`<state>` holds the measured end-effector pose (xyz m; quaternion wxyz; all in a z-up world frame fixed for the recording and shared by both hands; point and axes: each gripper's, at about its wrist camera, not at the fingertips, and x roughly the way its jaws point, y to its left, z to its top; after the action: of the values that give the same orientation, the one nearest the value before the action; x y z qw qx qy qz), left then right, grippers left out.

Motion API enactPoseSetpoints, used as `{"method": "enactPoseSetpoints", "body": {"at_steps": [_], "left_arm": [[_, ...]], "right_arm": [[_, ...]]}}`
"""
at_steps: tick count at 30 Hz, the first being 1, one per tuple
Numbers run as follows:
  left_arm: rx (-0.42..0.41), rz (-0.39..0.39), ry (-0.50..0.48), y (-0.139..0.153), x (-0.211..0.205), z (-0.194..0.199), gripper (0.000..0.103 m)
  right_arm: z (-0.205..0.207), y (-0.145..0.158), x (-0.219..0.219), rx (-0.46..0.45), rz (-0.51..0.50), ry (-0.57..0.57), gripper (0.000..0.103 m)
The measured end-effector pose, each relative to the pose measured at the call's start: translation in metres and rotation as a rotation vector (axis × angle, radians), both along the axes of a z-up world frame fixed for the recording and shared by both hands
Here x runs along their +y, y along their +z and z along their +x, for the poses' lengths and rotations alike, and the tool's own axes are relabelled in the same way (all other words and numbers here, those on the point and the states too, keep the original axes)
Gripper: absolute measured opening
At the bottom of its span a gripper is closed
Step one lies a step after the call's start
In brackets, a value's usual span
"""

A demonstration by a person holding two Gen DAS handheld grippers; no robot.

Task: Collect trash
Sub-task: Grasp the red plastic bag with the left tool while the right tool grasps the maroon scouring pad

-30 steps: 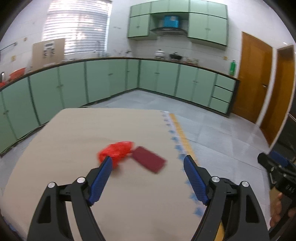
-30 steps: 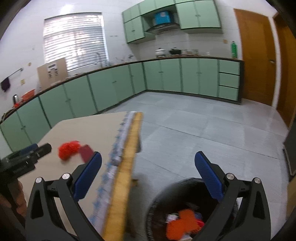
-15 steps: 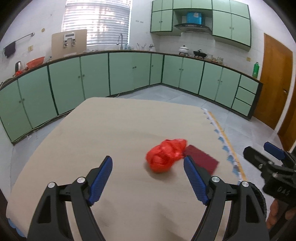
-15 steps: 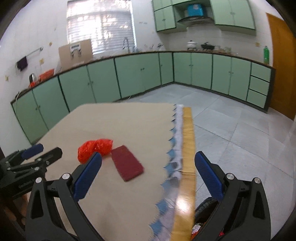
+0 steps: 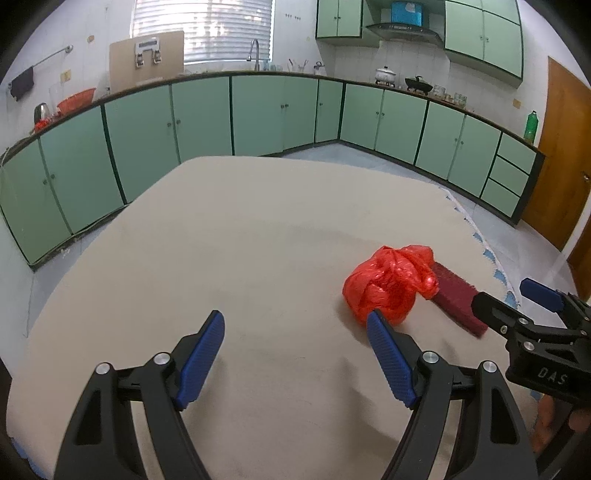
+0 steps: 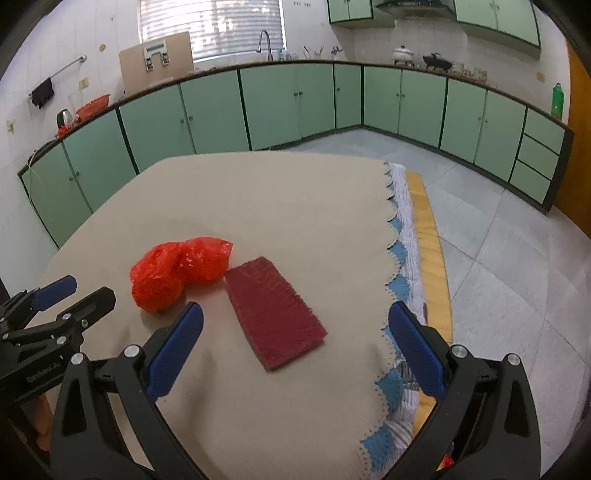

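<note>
Left gripper [image 5: 295,334] hangs over the table with its blue pads spread wide and nothing between them, only bare cloth under the gap. Its right-hand pad tip sits just in front of the red plastic bag [image 5: 391,286], and whether it touches I cannot tell. Right gripper [image 6: 295,325] is parted wide too, gripping nothing, and the dark red scouring pad [image 6: 275,312] lies flat in the space ahead of its fingers, clear of both.

Taking the red bag as our marker: it sits crumpled on the beige tablecloth [image 5: 240,240], with the scouring pad just beside it on the side toward the table's edge, one corner tucked against the bag. Past the pad from the bag runs the cloth's scalloped blue-and-white trim [image 6: 397,254], then a strip of yellow wood at the table edge [image 6: 426,229]. The rest of the cloth beyond the bag is bare.

Beyond the bag, grey floor tiles [image 6: 498,258] and a long run of green cabinets [image 5: 258,110] wrap the room, a sink tap [image 5: 255,51] below a blinded window [image 5: 203,26], pots on the counter, and a brown wooden door [image 5: 561,147] far to the right.
</note>
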<state>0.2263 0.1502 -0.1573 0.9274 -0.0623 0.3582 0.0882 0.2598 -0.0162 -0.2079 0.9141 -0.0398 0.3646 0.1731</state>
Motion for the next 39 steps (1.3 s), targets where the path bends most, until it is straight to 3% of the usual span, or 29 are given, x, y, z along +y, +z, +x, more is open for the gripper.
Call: {"method": "enactPoseSetpoints", "body": {"at_steps": [6,10,14,19,37,39], "left_arm": [[0.008,-0.014,-0.003,-0.007,0.0,0.005,0.078],[0.015,-0.027,-0.003,-0.009,0.001,0.009,0.078],[0.014,-0.023,-0.008,-0.01,-0.001,0.01,0.078],[0.003,-0.011,-0.031,-0.008,-0.006,0.009,0.078],[-0.009,0.001,-0.12,0.002,-0.042,0.043,0.078],[0.011,-0.002,-0.129,-0.001,-0.044,0.051,0.073]], "right_arm": [[0.009,-0.009,0.009,0.05,-0.036,0.009,0.097],[0.016,-0.017,0.013,0.107,-0.052,0.013,0.08],[0.017,-0.018,0.016,0.114,-0.071,0.009,0.076],[0.016,-0.018,0.019,0.107,-0.079,0.014,0.053],[0.021,-0.007,-0.02,0.079,0.025,-0.136,0.05],[0.021,-0.006,-0.022,0.077,0.025,-0.141,0.05]]}}
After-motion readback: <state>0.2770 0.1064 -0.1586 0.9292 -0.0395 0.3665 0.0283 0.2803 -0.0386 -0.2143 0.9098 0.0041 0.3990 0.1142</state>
